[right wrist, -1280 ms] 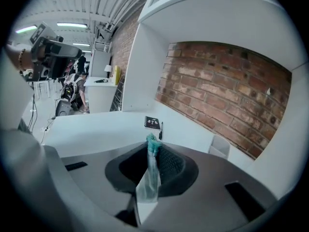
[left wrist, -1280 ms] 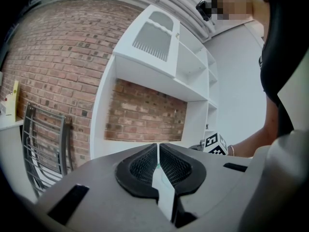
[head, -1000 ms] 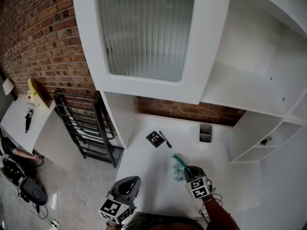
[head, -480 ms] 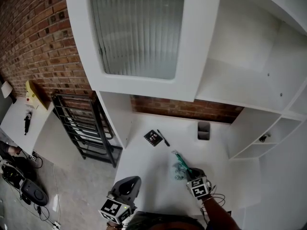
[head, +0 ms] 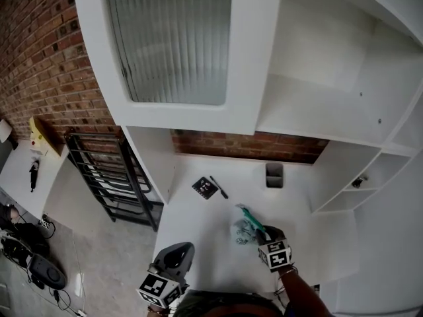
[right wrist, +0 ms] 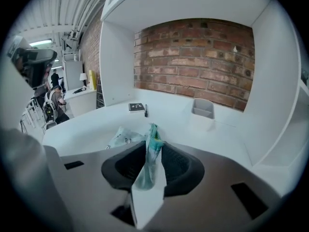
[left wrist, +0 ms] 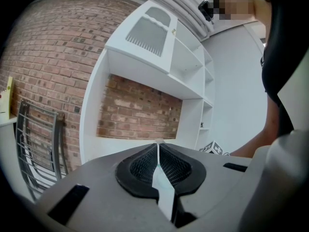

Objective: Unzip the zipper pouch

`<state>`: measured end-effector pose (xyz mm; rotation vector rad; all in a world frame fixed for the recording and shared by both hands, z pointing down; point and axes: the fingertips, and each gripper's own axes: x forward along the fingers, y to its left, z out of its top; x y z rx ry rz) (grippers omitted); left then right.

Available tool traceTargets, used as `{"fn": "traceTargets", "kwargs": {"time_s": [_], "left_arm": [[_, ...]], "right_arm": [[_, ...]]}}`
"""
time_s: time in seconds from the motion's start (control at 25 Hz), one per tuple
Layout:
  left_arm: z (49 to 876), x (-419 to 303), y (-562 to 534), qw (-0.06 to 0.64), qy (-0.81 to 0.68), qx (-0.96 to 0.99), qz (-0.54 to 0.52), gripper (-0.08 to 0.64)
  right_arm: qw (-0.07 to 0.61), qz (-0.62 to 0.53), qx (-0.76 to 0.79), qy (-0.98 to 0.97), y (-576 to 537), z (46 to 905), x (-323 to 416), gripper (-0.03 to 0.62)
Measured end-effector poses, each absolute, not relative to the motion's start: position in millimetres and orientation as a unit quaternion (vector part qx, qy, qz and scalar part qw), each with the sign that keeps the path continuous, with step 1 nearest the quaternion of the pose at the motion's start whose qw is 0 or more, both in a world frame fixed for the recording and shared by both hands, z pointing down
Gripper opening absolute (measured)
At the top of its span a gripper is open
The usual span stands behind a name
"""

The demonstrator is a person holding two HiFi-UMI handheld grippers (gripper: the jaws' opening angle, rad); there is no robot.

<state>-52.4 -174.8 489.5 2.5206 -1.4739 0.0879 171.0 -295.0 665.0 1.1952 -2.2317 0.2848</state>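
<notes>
The zipper pouch point(head: 243, 230), clear with print and a teal zipper edge, lies on the white desk point(head: 205, 230) near the front. My right gripper point(head: 265, 234) sits at its right end. In the right gripper view the teal edge point(right wrist: 153, 138) stands pinched in the narrow gap of the right gripper point(right wrist: 153, 152), whose jaws have just been opening a little. The pouch's clear body point(right wrist: 121, 137) trails off to the left. My left gripper point(head: 180, 249) hangs off the desk's near left corner, away from the pouch. In its own view the left gripper point(left wrist: 158, 151) is shut with nothing in it.
At the back of the desk lie a small black booklet point(head: 205, 187) and a pen point(head: 219, 187), with a grey pen holder point(head: 274, 175) to their right. A black metal rack point(head: 125, 170) stands left of the desk. Open white shelves point(head: 357, 183) rise on the right.
My right gripper has slid a little toward the near right with the pouch's teal edge between its jaws and has rolled somewhat. The left gripper has stayed put.
</notes>
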Motion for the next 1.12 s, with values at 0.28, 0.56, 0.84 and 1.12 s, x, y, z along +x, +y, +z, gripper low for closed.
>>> {"fn": "traceTargets", "kwargs": {"time_s": [0.28,0.56,0.84,1.12], "left_arm": [[488,-37,-176,0.107,-0.478,0.871,0.035,0.014],[492,-17,-176,0.100,-0.451,0.886,0.046,0.014],[492,5,-177,0.096,-0.423,0.899,0.058,0.014],[489,24,-185,0.095,-0.411,0.905,0.063,0.014]], "right_arm": [[0.286,0.103,0.471,-0.828,-290,653,193,0.114],[0.271,0.102,0.495,-0.819,-280,642,217,0.114],[0.224,0.111,0.524,-0.814,-270,608,236,0.112],[0.180,0.081,0.527,-0.827,-256,555,238,0.112]]}}
